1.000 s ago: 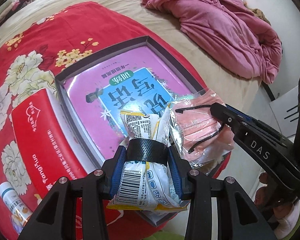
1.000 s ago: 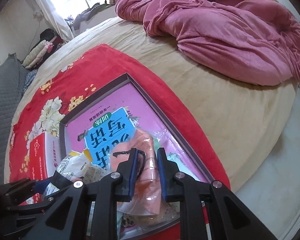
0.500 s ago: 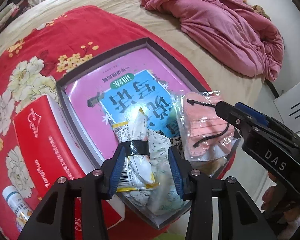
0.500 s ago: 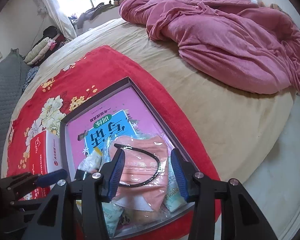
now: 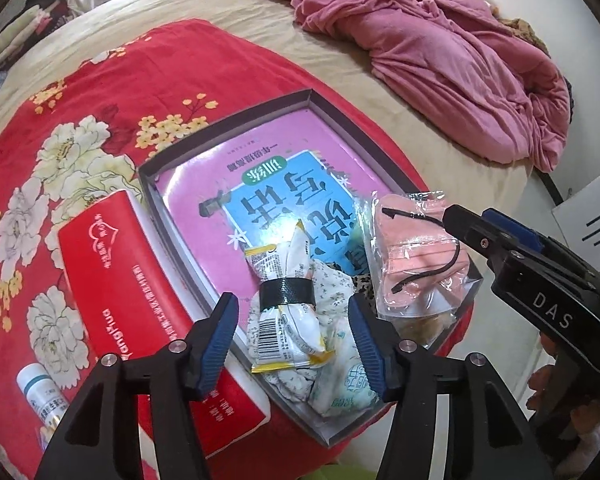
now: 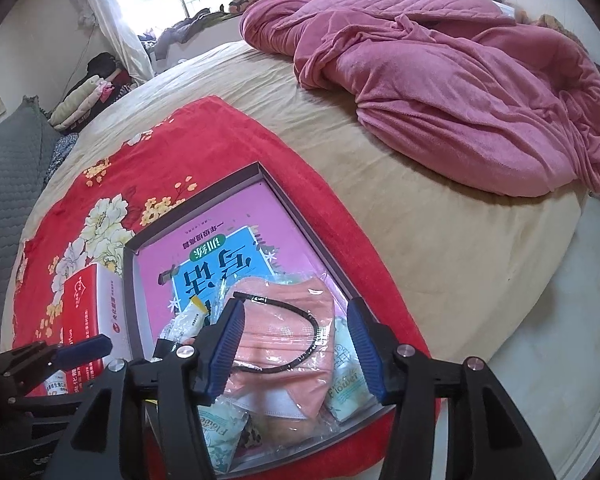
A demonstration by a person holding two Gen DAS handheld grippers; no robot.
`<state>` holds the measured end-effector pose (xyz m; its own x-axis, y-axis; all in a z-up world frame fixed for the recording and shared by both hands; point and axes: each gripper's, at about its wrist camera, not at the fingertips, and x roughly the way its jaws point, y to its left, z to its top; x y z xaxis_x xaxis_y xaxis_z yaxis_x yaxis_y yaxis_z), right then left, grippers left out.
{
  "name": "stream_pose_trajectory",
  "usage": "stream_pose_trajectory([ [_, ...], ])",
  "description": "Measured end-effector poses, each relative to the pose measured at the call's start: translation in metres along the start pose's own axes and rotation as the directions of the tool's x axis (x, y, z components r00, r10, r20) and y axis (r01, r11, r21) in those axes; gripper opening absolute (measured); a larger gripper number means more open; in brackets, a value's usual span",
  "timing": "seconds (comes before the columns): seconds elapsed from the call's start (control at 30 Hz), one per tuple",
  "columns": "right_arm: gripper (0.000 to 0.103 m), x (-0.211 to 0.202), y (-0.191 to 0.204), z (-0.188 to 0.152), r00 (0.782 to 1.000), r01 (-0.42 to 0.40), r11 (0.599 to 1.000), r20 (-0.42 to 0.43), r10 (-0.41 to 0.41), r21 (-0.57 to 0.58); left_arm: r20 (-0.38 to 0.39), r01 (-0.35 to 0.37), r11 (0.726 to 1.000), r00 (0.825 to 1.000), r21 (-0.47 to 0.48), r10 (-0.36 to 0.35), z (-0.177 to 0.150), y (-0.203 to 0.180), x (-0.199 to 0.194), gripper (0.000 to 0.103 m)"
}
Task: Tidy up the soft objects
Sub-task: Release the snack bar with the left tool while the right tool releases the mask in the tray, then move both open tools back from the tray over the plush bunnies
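A grey box (image 5: pixel 220 140) with a pink and blue book (image 5: pixel 268 184) inside lies on a red flowered cloth. At its near end lie a white and yellow snack packet (image 5: pixel 286 320) bound with black tape, floral tissue packs (image 5: pixel 340 384) and a clear bag of pink masks (image 5: pixel 416 264). My left gripper (image 5: pixel 294 340) is open and empty just above the snack packet. My right gripper (image 6: pixel 296 350) is open and empty above the mask bag (image 6: pixel 284 340). The snack packet shows in the right wrist view (image 6: pixel 184 324).
A red and white tissue box (image 5: pixel 140 304) lies left of the grey box, with a small white bottle (image 5: pixel 40 396) near it. A rumpled pink blanket (image 6: pixel 440 68) covers the far right of the bed. The bed edge and floor (image 6: pixel 540 320) are to the right.
Both grippers opened. The left let go of the snack packet and the right let go of the mask bag; both items now lie in the box, and both grippers drew back a little.
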<state>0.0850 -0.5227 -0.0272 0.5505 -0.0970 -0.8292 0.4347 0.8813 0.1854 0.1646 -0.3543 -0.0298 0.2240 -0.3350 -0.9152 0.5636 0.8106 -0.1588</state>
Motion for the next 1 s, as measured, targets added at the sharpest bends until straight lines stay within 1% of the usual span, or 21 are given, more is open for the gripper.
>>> stream_pose_trajectory([
  [0.07,0.054,-0.001,0.001,0.000,1.000,0.003,1.000,0.002,-0.003,-0.004,0.005,-0.002,1.000,1.000,-0.004,0.002,0.000,0.002,-0.003,0.063],
  [0.23,0.058,-0.003,0.001,0.002,1.000,0.014,1.000,0.009,-0.014,-0.009,0.022,-0.012,1.000,1.000,-0.010,0.012,-0.002,0.006,-0.013,0.069],
  [0.5,0.060,-0.007,-0.002,0.006,0.999,0.034,0.999,0.023,-0.033,-0.005,0.057,-0.021,0.999,0.998,-0.034,0.023,-0.005,0.017,-0.032,0.070],
  [0.67,0.062,-0.018,0.000,0.007,0.998,0.036,0.999,0.050,-0.036,-0.004,0.085,-0.027,0.998,0.996,-0.061,0.032,-0.011,0.027,-0.048,0.070],
  [0.7,0.062,-0.020,0.001,0.008,0.998,0.032,0.999,0.051,-0.032,-0.007,0.089,-0.029,0.997,0.995,-0.066,0.034,-0.013,0.029,-0.051,0.070],
  [0.8,0.065,-0.029,0.011,0.006,0.998,0.014,1.000,0.059,-0.012,-0.023,0.105,-0.046,0.996,0.993,-0.077,0.054,-0.020,0.035,-0.061,0.077],
  [1.0,0.068,-0.045,0.040,0.002,0.997,-0.028,0.997,0.073,0.033,-0.071,0.129,-0.063,0.991,0.988,-0.115,0.078,-0.039,0.055,-0.086,0.077],
])
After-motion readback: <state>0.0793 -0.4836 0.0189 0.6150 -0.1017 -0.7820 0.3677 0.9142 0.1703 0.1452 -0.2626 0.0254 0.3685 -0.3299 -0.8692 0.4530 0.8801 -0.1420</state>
